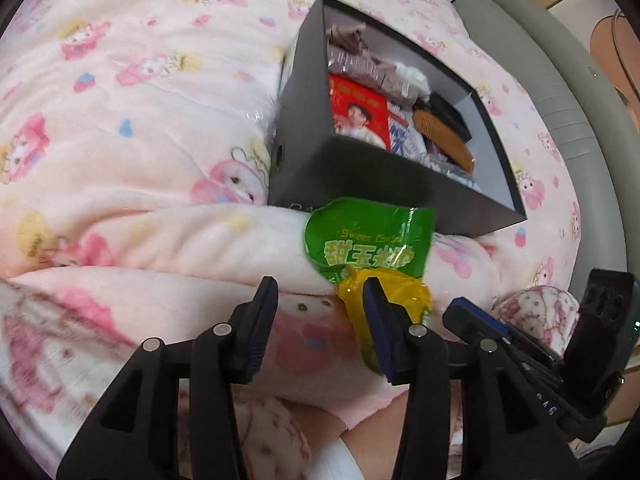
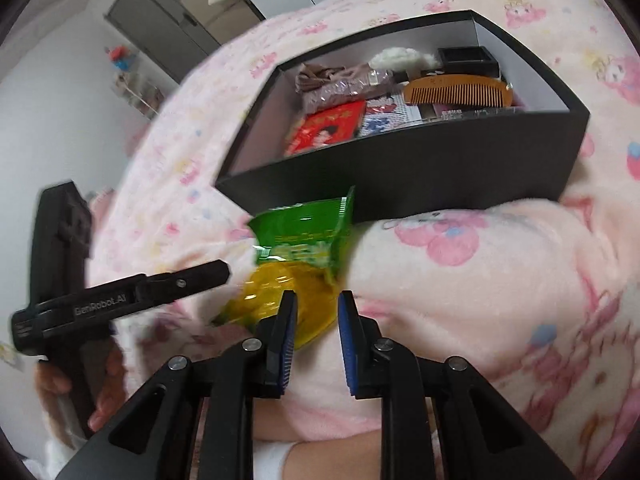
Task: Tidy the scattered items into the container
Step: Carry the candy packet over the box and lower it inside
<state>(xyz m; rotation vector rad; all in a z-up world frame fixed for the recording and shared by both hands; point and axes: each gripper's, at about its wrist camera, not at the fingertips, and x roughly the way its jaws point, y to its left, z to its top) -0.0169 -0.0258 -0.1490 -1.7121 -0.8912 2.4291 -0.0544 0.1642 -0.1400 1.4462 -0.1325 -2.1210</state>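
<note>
A green and yellow snack packet (image 1: 372, 248) lies on the pink blanket just in front of the black box (image 1: 304, 160). It also shows in the right wrist view (image 2: 304, 240), below the box (image 2: 400, 176). My left gripper (image 1: 320, 292) is open, its right finger beside the packet's yellow end. My right gripper (image 2: 318, 300) is open and empty, its left finger at the packet's yellow end. The right gripper also shows in the left wrist view (image 1: 520, 328). The box holds a wooden comb (image 2: 460, 94), a red packet (image 2: 328, 128) and other items.
A pink cartoon-print blanket (image 1: 140, 120) covers the bed in soft folds. A grey bed frame (image 1: 560, 92) runs along the right. The left gripper's body (image 2: 120, 300) is at the left in the right wrist view. A white wall and grey door (image 2: 160, 16) stand beyond.
</note>
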